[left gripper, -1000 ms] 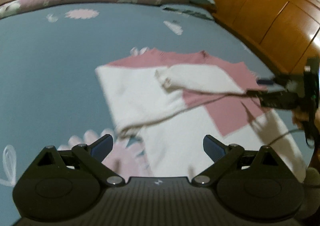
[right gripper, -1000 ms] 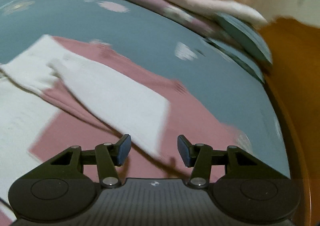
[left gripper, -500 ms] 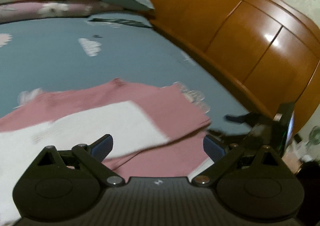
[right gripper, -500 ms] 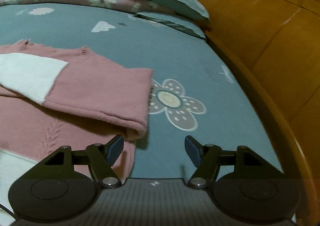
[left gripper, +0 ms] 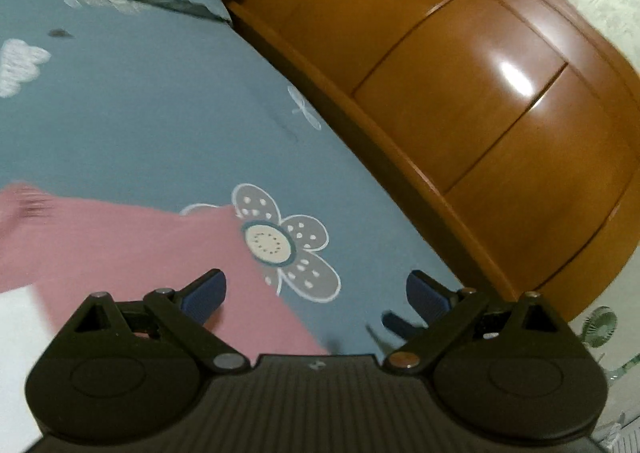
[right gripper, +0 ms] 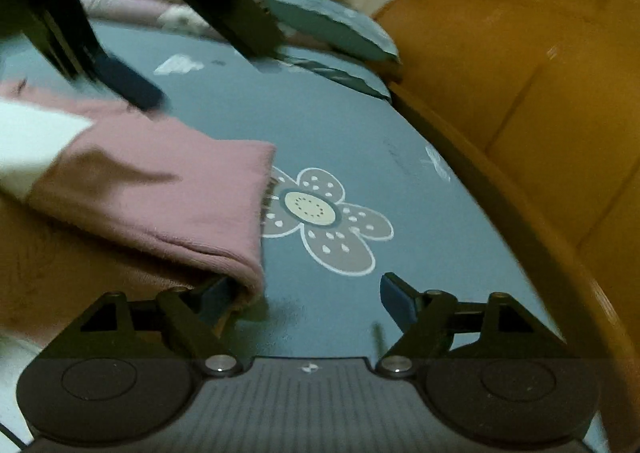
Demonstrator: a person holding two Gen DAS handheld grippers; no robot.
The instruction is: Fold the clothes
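Closest to me in the right wrist view, my right gripper (right gripper: pixel 306 299) has its jaws opening – nothing pinched between them, though the folded corner of the pink-and-white sweater (right gripper: pixel 168 189) sits right against the left finger (right gripper: pixel 214 299). I can't tell if the pad actually touches the cloth there, it's dark and a bit smeared.

The sweater lies on the blue-grey bedsheet (right gripper: pixel 320 125), filling the left half of that frame. The folded pink sleeve layer runs from the left edge toward the middle, its cuff end pointing right and stopping at the printed flower (right gripper: pixel 320 219). A white panel shows at the far left edge, cut off by the frame.

In the left wrist view my left gripper (left gripper: pixel 316 295) is spread wide with nothing in it, hovering over the sheet with the sweater's pink edge under its left finger (left gripper: pixel 204 295). The garment is blurred there and mostly cropped at the lower left.

Farther back: the left gripper's dark body crosses the upper left of the right wrist view – badly blurred. Behind it a pillow (right gripper: pixel 332 27) and stacked quilts (right gripper: pixel 132 5), with the wooden bed frame (right gripper: pixel 520 93) curving along the right.
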